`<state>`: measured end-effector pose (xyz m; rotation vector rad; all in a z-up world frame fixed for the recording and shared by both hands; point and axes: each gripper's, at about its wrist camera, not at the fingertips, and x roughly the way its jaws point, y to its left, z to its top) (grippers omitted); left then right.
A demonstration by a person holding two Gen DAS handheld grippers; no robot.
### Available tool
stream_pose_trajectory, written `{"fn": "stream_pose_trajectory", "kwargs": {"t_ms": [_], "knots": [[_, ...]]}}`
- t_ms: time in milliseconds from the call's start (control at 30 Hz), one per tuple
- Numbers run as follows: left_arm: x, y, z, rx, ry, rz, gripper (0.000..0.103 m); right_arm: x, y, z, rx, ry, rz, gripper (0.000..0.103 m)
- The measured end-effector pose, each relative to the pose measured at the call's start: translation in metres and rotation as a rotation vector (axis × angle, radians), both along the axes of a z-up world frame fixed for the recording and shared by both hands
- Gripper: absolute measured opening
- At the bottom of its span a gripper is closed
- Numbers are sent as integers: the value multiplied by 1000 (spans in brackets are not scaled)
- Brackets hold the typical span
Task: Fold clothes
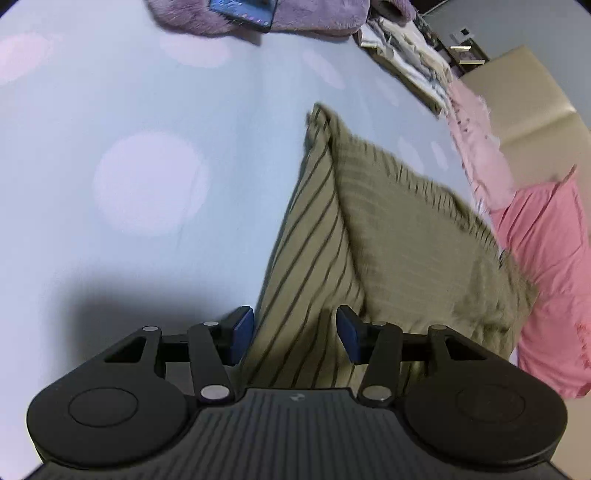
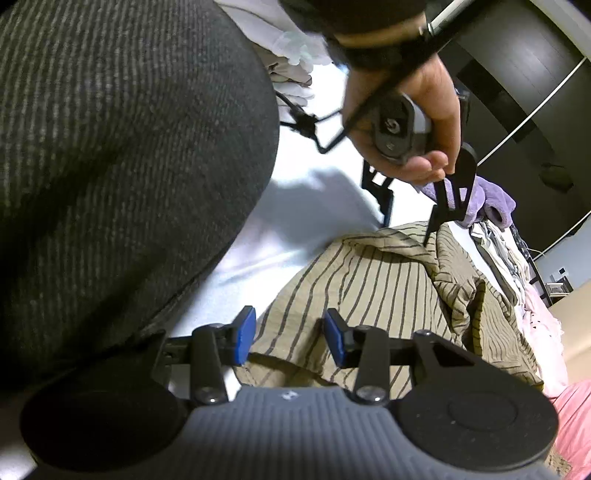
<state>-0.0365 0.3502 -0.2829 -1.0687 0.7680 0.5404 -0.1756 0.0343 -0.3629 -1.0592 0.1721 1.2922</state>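
Left tongs [image 1: 294, 334]: your blue pads [image 1: 242, 334] stand apart, pointing down over the near end of the striped olive garment [image 1: 369, 236]. The cloth runs up between them; neither pad visibly presses on it.

Right tongs [image 2: 290, 338]: blue pads [image 2: 245, 338] likewise apart, with the same garment [image 2: 369, 291] lying beneath and between them, its hem just under the tips. No clamping shows.

Left hand [image 2: 406, 122]: seen from the right wrist view, it grips the handle of the left tongs above the far part of the garment, one black finger tip [image 2: 430, 230] at or just above the cloth; contact cannot be told.

Striped olive garment: lies on the bed [image 1: 129, 166], a pale blue sheet with faint pink dots, towards its right side. It is partly folded, one layer lapped over another, with a crumpled ridge.

Pink garment [image 1: 546, 251]: just beside the olive one, at the bed's right edge.

Purple fleece [image 1: 295, 14]: at the far edge, a dark phone [image 1: 243, 13] resting on it.

Pile of light clothes [image 1: 410, 55]: far right corner.

Your torso in a dark ribbed top [image 2: 110, 166]: fills the left of the right wrist view.
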Motion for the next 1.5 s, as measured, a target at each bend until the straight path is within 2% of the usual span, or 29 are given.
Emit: {"fn": "stream_pose_trajectory", "kwargs": {"t_ms": [100,233,267,300,333,367,433,500,533,700,767,833,867,900,933,1000,1033,1167,1300,1400,1500], "knots": [[21,18,4,39,3,-22,49,1,-2,-2,4,6,-4,46],[43,34,-5,22,-6,-26,49,-4,-2,-6,-1,-11,0,42],[45,38,-7,14,-14,-11,39,-6,-2,-7,-9,-9,5,39],[45,43,-8,11,-9,15,25,-6,-1,-7,-21,5,8,22],[47,50,-10,-9,-9,51,24,-6,0,-7,-30,11,6,5],[47,57,-13,-46,-38,91,24,-5,1,-7,-36,11,1,4],[49,70,-18,-119,-108,135,29,-1,1,-5,-34,38,-9,3],[50,83,-22,-189,-176,176,54,3,0,-2,-29,61,-21,3],[51,86,-25,-198,-191,178,59,5,0,-2,-29,70,-25,3],[55,103,-36,-240,-264,185,61,8,1,-3,-27,97,-33,3],[60,104,-37,-212,-284,164,60,9,1,-3,-26,108,-37,3],[66,106,-36,-197,-297,144,54,10,1,-2,-24,122,-41,3],[72,105,-37,-205,-285,128,37,12,1,-2,-25,131,-45,3],[78,104,-36,-209,-271,111,11,13,1,-2,-25,140,-49,3],[83,101,-32,-176,-237,86,4,16,2,0,-19,162,-67,2],[94,94,-22,-110,-172,36,3,23,3,7,2,224,-120,1],[95,93,-17,-94,-165,30,3,27,3,11,12,254,-146,0],[101,99,1,-127,-177,55,3,56,-3,37,97,417,-272,0],[118,92,36,-76,-141,-4,3,103,-25,71,202,608,-422,0],[138,83,58,-53,-121,-30,3,142,-52,90,318,766,-503,0],[166,71,78,-28,-97,-56,3,177,-80,104,412,876,-593,0]]}}
